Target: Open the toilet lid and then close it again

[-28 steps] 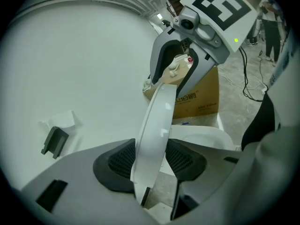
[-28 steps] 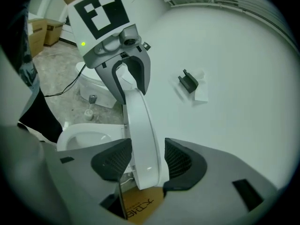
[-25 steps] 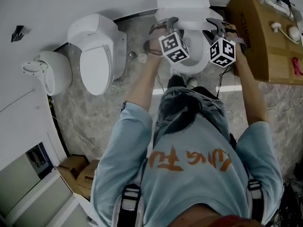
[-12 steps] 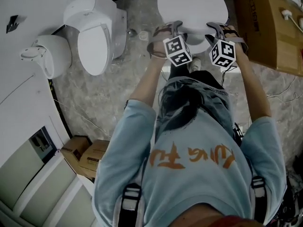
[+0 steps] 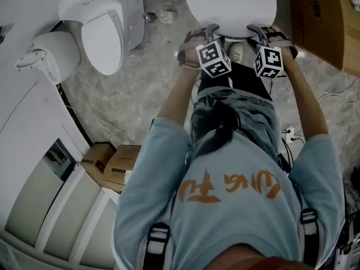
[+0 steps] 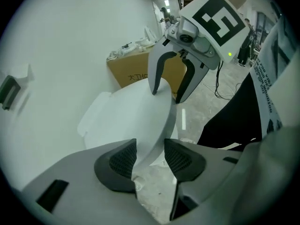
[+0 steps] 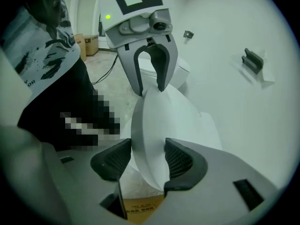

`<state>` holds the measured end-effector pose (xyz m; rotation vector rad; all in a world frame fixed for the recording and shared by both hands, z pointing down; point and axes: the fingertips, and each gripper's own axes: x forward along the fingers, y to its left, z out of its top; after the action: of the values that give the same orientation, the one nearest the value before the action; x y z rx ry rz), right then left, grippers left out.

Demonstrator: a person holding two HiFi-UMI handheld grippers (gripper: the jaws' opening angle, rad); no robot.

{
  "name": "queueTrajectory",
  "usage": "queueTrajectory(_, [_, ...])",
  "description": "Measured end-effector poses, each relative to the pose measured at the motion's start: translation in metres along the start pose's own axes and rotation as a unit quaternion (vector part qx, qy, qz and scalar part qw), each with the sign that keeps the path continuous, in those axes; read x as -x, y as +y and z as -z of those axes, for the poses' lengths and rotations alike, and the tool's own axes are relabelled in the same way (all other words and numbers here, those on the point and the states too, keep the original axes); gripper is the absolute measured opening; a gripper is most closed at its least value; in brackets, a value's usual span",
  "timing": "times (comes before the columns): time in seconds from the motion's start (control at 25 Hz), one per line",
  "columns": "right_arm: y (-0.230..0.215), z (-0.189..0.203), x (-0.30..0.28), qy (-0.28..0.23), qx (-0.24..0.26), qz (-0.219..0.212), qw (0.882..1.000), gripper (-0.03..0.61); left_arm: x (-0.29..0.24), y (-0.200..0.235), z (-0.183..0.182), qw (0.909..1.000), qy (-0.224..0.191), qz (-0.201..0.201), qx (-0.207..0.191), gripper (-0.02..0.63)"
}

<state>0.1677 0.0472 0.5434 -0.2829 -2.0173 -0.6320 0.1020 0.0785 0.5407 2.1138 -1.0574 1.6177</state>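
Note:
The white toilet lid point(image 5: 230, 7) fills the top middle of the head view and hides the bowl from above. Both grippers hold its front rim side by side. My left gripper point(image 5: 211, 34) has the rim point(image 6: 140, 121) between its pads point(image 6: 123, 161); its jaws have just been closing and now press on the lid. My right gripper point(image 5: 256, 34) is shut on the rim point(image 7: 159, 121), with both pads point(image 7: 177, 159) against it. Each gripper view shows the other gripper clamped further along the lid: the right one point(image 6: 168, 93) and the left one point(image 7: 151, 92).
A second white toilet point(image 5: 104, 30) and a rounded white fixture point(image 5: 42, 55) stand at the left by the white wall. A large brown box point(image 5: 326, 21) stands at the right. Small cardboard boxes point(image 5: 109, 165) lie at the lower left. Cables and a power strip point(image 5: 289, 134) lie on the marble floor.
The lid has swung down from upright against the tank and now covers the bowl opening. Both grippers came down and toward the person with its front rim.

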Motion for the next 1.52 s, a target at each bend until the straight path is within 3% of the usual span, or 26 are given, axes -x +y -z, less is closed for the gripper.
queueTrajectory(0.32, [0.040,0.018,-0.057,0.005,-0.037,-0.034,0.999,0.215,-0.058,-0.036,0.038,0.9978,0.034,0.055,0.010,0.178])
queueTrajectory(0.6, [0.068,0.042,-0.104,0.028,-0.057,-0.040,0.997,0.204,-0.110,-0.059,0.057,0.9959,0.056,0.071,-0.001,0.181])
queueTrajectory(0.84, [0.089,0.055,-0.138,0.043,-0.063,-0.055,0.996,0.206,-0.143,-0.075,0.074,0.9925,0.067,0.099,0.023,0.183])
queueTrajectory(1.12, [0.098,0.067,-0.164,0.075,-0.067,-0.067,0.993,0.209,-0.172,-0.080,0.084,0.9892,0.078,0.116,0.044,0.178])
queueTrajectory(1.4, [0.102,0.071,-0.171,0.076,-0.089,-0.081,0.990,0.208,-0.183,-0.078,0.087,0.9850,0.095,0.124,0.074,0.170])
queueTrajectory(1.44, [0.102,0.069,-0.167,0.078,-0.104,-0.082,0.988,0.193,-0.180,-0.077,0.088,0.9838,0.096,0.127,0.083,0.140])
queueTrajectory(1.48, [0.099,0.066,-0.161,0.077,-0.126,-0.079,0.986,0.180,-0.175,-0.076,0.088,0.9816,0.098,0.132,0.098,0.046])
queueTrajectory(1.52, [0.092,0.062,-0.154,0.072,-0.155,-0.068,0.983,0.124,-0.169,-0.072,0.087,0.9790,0.097,0.135,0.118,0.038])
